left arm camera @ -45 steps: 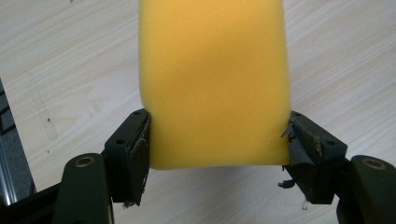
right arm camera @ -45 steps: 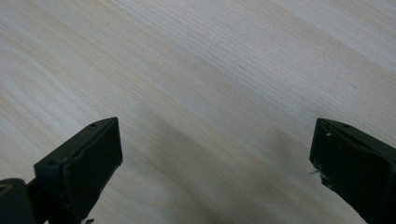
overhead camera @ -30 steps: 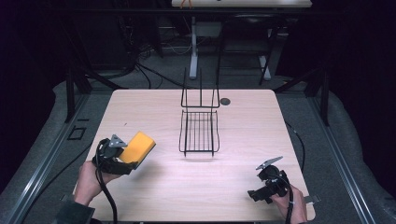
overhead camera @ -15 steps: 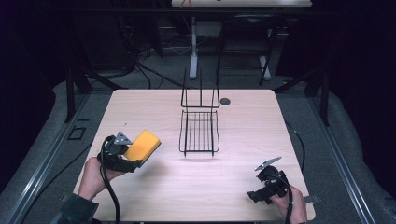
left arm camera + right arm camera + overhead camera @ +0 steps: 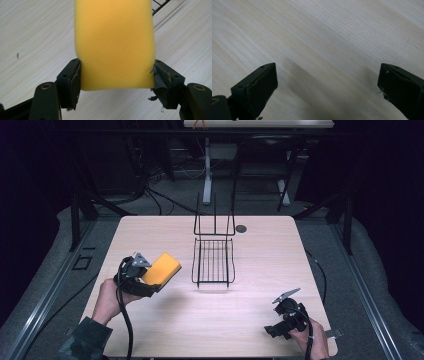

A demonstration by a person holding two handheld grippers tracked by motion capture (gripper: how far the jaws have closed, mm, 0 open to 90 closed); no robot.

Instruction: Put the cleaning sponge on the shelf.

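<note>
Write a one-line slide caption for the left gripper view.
Left hand-held gripper clamping a yellow sponge by its sides above the pale wooden table, a corner of the black wire rack behind.

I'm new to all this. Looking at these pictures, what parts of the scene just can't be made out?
- Far end of the yellow sponge: cut off by the top edge of the left gripper view.
- Wire rack: a corner shows in that view; the sponge hides the rest.
- Small dark round thing behind the rack in the high view: too small to identify.
- Right gripper jaws in the high view: too small and dark to judge.
</note>
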